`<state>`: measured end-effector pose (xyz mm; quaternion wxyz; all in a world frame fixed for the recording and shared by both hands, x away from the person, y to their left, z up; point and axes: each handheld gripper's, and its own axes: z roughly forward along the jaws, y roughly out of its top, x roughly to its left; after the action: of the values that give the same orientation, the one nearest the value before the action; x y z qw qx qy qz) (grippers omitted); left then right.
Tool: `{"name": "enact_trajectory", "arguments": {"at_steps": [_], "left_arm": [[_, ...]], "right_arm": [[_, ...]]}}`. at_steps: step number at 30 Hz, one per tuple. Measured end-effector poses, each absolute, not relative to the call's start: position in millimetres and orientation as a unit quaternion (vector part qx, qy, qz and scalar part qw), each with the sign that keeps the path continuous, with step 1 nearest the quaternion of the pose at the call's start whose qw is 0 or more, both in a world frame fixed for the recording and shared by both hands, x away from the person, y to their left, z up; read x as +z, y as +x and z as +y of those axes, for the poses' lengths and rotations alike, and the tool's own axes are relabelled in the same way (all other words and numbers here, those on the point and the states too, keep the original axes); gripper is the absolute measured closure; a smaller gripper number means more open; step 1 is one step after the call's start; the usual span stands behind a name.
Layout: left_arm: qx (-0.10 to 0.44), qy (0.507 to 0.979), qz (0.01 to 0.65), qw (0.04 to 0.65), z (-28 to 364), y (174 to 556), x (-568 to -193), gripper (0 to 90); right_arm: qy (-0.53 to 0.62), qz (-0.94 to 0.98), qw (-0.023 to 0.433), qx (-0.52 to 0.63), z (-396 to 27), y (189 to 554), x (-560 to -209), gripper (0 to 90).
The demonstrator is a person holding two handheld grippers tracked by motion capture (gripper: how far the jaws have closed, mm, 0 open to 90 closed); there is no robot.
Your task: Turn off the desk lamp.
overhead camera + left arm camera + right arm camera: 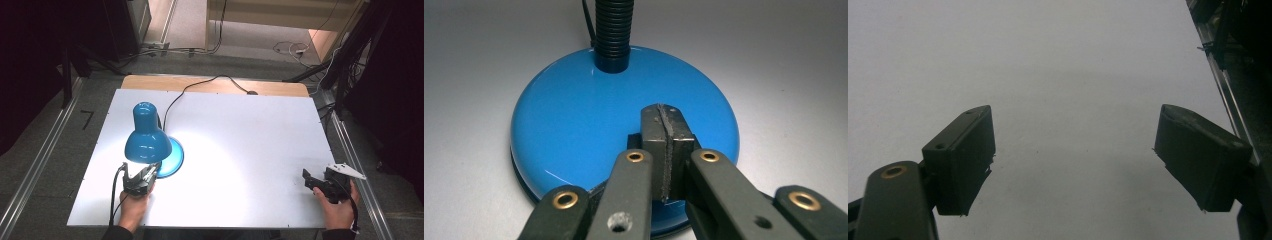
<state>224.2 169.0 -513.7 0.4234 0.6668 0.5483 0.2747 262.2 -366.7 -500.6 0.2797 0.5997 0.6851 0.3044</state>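
Two tongs (150,173) (311,181), one blue lamp (148,136), one table (260,140).

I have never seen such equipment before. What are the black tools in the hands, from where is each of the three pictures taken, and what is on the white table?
There is no robot here. A person holds one hand tool in each hand; each tool has two black jaws that open and shut.

The high view looks down from above the person's side of the white table. The two other pictures come from small cameras that ride on the tools and look along their jaws.

On the table stands a blue desk lamp, switched on, its black cord running to the far edge.

The left gripper has its jaws shut together, with nothing between them, just above the lamp's round base. The right gripper is open above bare table and holds nothing.
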Motion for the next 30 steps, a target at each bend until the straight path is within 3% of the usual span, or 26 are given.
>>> {"name": "enact_trajectory", "arguments": {"at_steps": [30], "left_arm": [[0.274,0.67,0.548,0.419,168.9,225.3,-512.9,90.0]], "right_arm": [[0.6,0.686,0.277,0.304,-365.3,262.7,-501.0,15.1]]}}
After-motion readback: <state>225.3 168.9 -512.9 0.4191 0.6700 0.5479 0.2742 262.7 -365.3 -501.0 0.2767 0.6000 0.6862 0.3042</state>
